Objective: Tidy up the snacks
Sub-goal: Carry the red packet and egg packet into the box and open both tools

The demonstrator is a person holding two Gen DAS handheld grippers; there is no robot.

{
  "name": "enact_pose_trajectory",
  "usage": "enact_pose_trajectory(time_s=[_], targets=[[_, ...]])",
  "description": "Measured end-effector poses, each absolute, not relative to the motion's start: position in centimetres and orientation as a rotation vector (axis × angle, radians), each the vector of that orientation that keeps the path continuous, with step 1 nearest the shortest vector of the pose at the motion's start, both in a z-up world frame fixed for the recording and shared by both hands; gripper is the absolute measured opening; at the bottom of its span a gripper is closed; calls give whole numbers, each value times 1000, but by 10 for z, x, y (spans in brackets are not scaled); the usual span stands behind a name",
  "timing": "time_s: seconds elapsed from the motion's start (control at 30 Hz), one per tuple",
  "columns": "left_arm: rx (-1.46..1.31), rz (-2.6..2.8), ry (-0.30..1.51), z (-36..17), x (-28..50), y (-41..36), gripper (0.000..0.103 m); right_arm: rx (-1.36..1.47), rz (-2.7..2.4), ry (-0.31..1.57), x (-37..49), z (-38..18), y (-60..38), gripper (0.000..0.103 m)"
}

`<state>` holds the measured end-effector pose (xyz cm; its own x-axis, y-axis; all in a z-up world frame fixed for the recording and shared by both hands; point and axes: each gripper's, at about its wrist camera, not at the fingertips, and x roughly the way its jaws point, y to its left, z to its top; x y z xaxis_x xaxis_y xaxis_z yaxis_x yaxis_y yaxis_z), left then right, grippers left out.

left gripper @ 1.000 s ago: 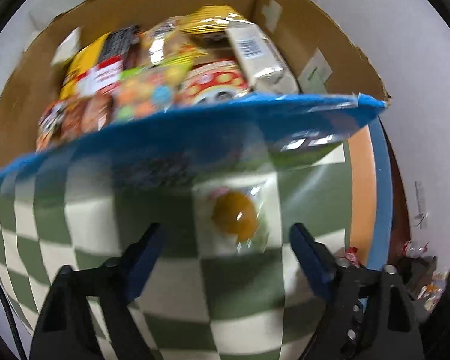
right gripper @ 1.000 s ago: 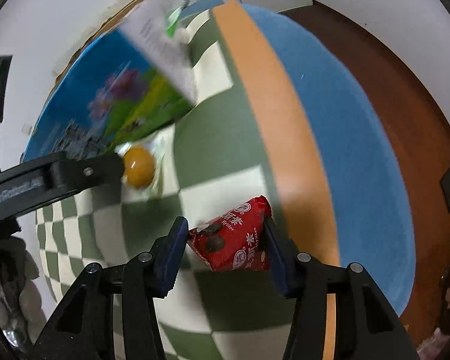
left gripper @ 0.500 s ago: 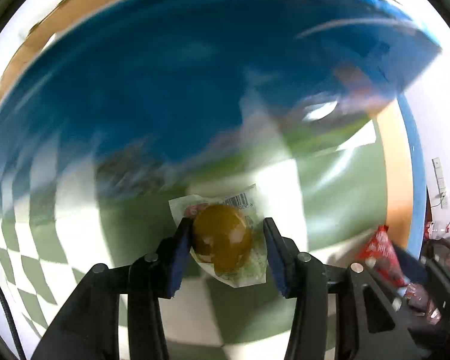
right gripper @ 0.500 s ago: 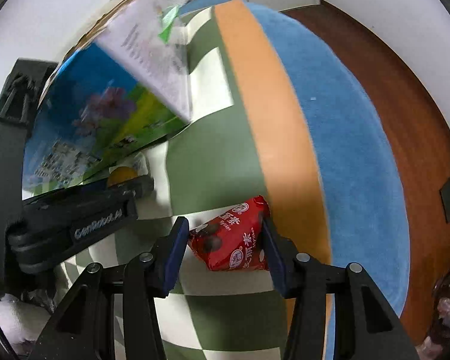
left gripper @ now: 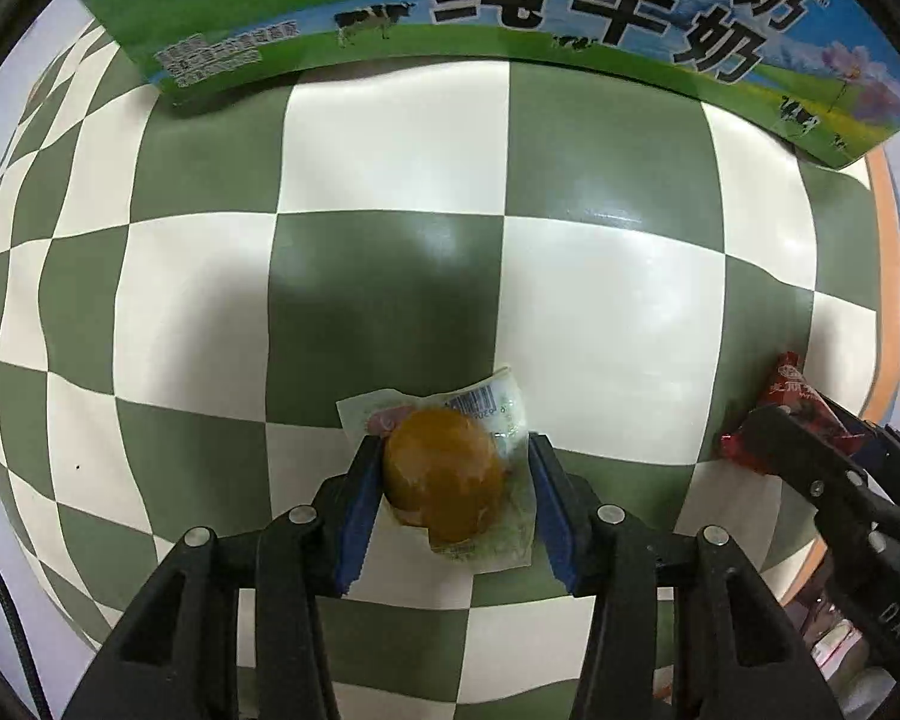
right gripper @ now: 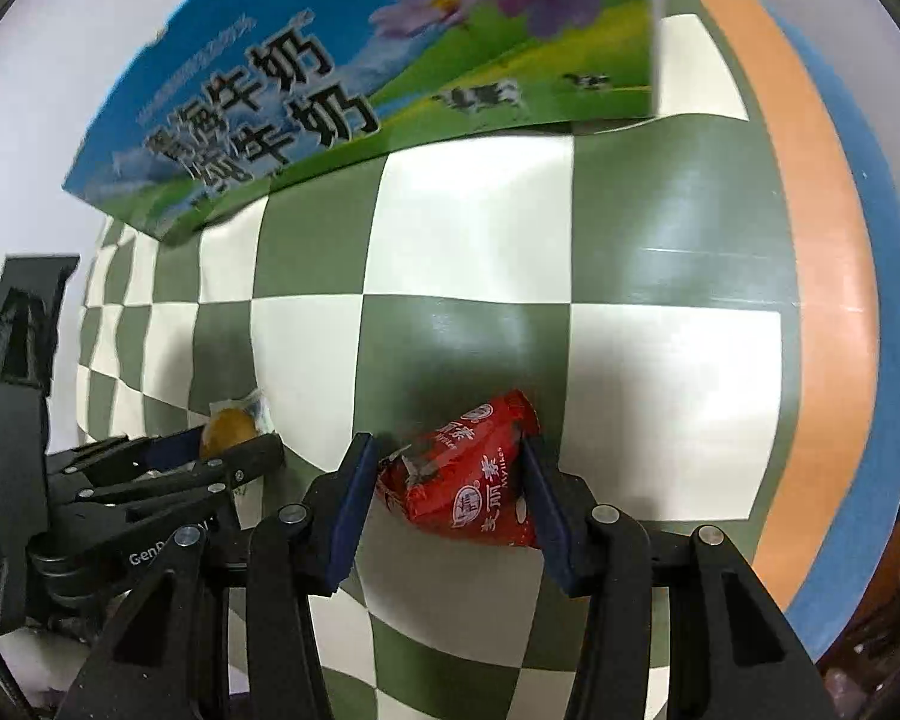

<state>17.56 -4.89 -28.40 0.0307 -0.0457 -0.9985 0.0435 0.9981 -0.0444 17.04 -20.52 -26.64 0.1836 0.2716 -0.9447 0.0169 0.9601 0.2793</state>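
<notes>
Both jaws are clamped on snacks: the left gripper point(left gripper: 447, 471) pinches a clear-wrapped brown egg point(left gripper: 444, 474) across its round middle, and the right gripper point(right gripper: 450, 480) squeezes a red packet point(right gripper: 468, 480) from both sides. Each snack sits low over the checkered cloth point(left gripper: 390, 150), and whether either has lifted clear I cannot tell. The two grippers are close beside each other. A milk box point(right gripper: 354, 84) stands at the far edge of the cloth, its printed wall facing the cameras.

I judge the step in hand to be carrying both snacks to that box. To do it well, raise them straight up first so the loose wrapper edges do not drag. Keep the grip on the egg gentle, since it is slick and round and could pop out. Clear the box wall fully before releasing, one hand at a time.
</notes>
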Motion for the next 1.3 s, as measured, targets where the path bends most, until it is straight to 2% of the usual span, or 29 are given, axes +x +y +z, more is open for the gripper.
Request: enact_pose_trajectory(time_s=[0.77, 1.03, 1.3], targets=[[-34, -74, 1527, -290, 199, -37, 45, 184, 143, 1390, 179, -288, -173, 54], [-77, -156, 1430, -227, 193, -33, 45, 240, 183, 1338, 172, -251, -180, 45], [-157, -253, 1271, -127, 219, -31, 45, 322, 272, 1233, 182, -187, -182, 44]])
